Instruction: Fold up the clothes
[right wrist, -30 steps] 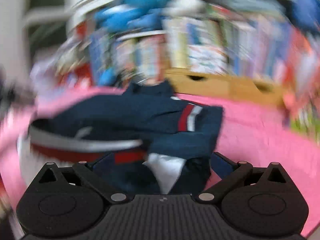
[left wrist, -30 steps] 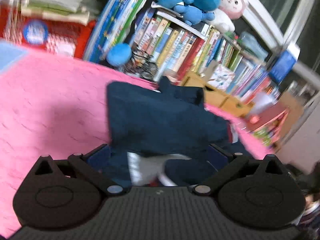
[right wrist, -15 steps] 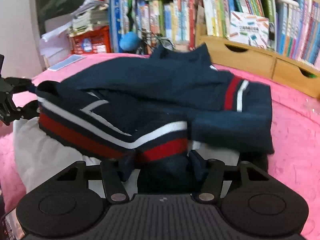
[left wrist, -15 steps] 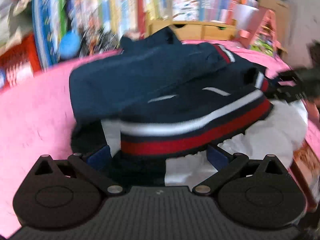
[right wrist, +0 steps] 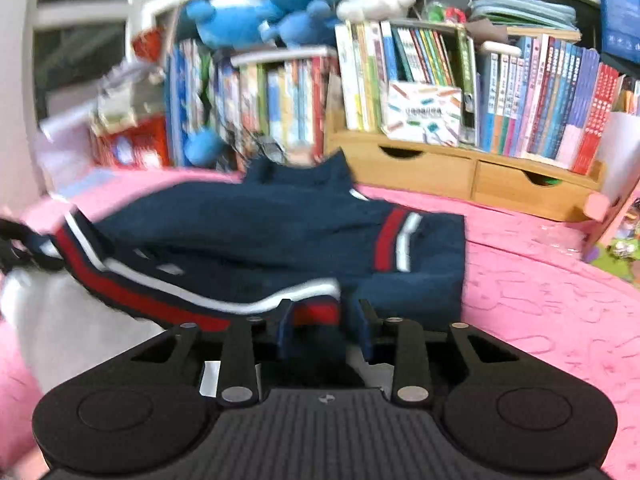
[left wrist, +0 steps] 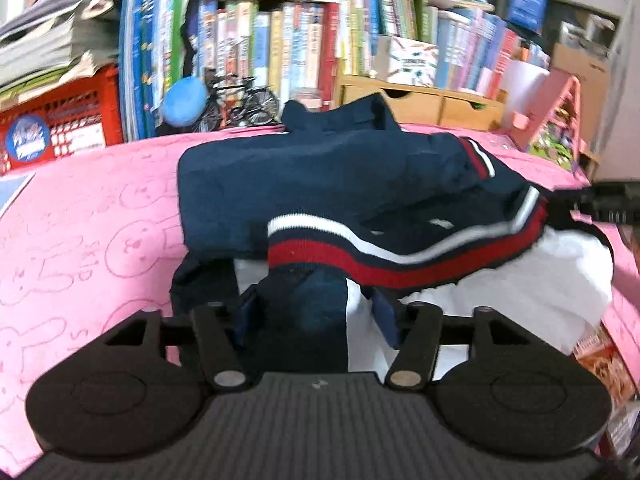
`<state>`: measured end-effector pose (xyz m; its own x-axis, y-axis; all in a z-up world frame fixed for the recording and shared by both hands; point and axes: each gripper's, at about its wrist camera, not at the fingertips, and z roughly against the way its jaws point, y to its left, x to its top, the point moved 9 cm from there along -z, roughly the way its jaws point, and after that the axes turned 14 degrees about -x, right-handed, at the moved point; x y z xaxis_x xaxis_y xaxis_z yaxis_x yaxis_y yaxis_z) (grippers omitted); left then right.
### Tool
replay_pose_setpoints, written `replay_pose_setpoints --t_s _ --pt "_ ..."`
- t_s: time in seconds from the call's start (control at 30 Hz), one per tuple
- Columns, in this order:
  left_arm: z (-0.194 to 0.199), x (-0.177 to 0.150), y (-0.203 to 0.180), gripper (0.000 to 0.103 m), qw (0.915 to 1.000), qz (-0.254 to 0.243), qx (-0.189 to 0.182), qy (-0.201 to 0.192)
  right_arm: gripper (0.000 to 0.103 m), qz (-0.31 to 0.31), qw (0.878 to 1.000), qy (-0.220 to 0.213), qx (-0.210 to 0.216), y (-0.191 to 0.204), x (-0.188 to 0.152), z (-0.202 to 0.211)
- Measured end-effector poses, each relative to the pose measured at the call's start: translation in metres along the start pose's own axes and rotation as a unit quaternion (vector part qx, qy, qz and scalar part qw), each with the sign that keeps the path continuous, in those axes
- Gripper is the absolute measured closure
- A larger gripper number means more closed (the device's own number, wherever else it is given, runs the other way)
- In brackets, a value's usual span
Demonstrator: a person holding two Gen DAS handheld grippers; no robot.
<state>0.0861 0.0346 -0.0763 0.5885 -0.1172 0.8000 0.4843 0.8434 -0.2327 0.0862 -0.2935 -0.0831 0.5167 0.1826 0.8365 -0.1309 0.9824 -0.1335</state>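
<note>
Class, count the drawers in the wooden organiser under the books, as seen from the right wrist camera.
2. The left drawer sits just behind the navy sweater; the right drawer is beside it, toward the pink rack. More may lie outside the view.

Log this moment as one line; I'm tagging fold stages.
stage: hem fold | left gripper: shut on navy sweater hem | right gripper: shut on hem | surface: pink blanket
</note>
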Motion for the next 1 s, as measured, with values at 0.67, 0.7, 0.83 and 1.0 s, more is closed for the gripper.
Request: replay_pose_setpoints --t_s 0.67,0.7,0.83,1.0 --pt "-0.041 -0.014 -0.006 0.0 0.9993 0.005 0.026 0.028 0.018 0.0 0.999 0.043 0.001 0.018 -0.026 -0.03" --pt "-0.042 -0.015 -0.006 0.0 0.9993 0.005 0.028 0.026 0.019 -0.003 0.999 0.044 0.002 0.018 -0.026 -0.03" --pt "-0.039 -0.018 -0.009 0.012 0.9993 0.002 0.033 0.014 0.032 -0.011 0.999 0.042 0.004 0.022 -0.026 -0.025" --pt "-0.015 -0.011 -0.022 0.064 0.9987 0.015 0.048 -0.012 0.069 -0.048 0.998 0.046 0.003 0.03 -0.02 -0.005"
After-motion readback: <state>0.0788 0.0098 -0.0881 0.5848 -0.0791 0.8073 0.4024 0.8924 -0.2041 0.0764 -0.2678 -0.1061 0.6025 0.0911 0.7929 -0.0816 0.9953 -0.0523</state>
